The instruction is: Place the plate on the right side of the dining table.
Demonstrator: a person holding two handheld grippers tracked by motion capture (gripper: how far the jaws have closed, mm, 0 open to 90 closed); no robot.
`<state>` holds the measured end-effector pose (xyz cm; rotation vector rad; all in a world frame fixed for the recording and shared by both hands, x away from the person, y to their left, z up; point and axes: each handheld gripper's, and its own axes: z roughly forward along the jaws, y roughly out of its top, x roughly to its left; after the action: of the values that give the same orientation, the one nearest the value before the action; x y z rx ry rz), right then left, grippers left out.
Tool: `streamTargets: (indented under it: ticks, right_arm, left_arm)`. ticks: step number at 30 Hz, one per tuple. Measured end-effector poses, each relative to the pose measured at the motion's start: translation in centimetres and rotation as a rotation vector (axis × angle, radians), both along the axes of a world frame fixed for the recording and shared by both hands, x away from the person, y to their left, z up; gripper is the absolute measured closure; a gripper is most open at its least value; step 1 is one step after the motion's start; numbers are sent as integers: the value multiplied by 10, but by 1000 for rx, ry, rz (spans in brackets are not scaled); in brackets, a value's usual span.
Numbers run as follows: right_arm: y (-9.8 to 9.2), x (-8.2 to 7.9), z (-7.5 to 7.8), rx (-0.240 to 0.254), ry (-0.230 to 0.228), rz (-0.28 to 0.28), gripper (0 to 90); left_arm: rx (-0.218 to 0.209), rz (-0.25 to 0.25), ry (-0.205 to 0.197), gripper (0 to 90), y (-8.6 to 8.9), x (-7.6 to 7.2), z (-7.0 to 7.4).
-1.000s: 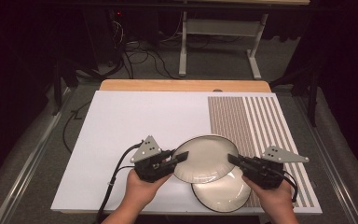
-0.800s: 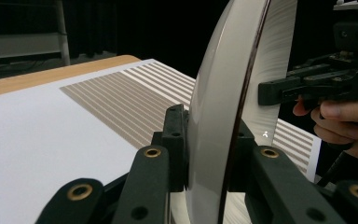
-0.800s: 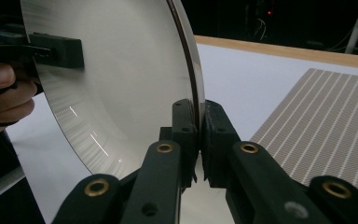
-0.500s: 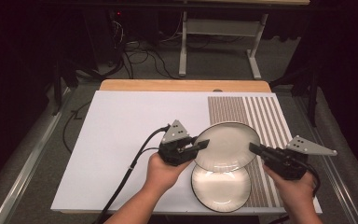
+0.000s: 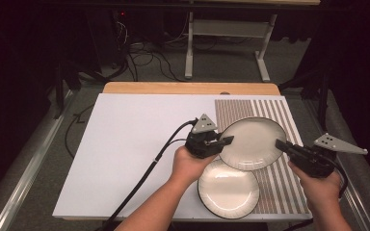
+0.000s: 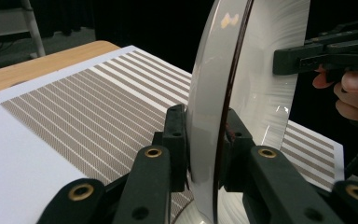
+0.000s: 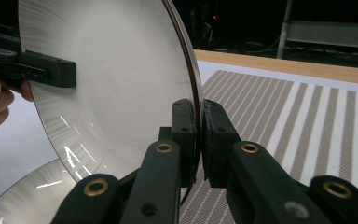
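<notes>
The room is dark beyond the white tabletop (image 5: 125,144), whose right part bears a brown striped mat (image 5: 274,108). A wooden strip (image 5: 173,88) edges its far side. Cables (image 5: 139,53) (loosely tangled) cross the grey floor (image 5: 221,67) beside a pale desk frame (image 5: 221,29).

High view looks down and forward from above the person's side over the whole table (image 5: 125,144); each gripper view sits close behind its own jaws, facing the other across the lifted plate (image 5: 253,143) (image 6: 261,70) (image 7: 112,79), and all three share that plate and the striped mat (image 5: 279,187) (image 6: 98,107) (image 7: 307,121).
</notes>
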<state>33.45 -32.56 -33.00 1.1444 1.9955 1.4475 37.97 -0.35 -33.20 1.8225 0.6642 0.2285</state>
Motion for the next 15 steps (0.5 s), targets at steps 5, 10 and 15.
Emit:
streamTargets:
  ticks: [5,10,15]
  right_arm:
    - [-11,7,-2,1,12,-33,869]
    - [-21,12,-5,0,17,-57,869]
    - [-35,15,-10,6,35,-95,871]
  left_arm:
    - [3,2,12,758,-12,12,-2]
    - [-5,-3,36,753,-27,24,-9]
    - [-5,-5,62,742,-44,35,-17]
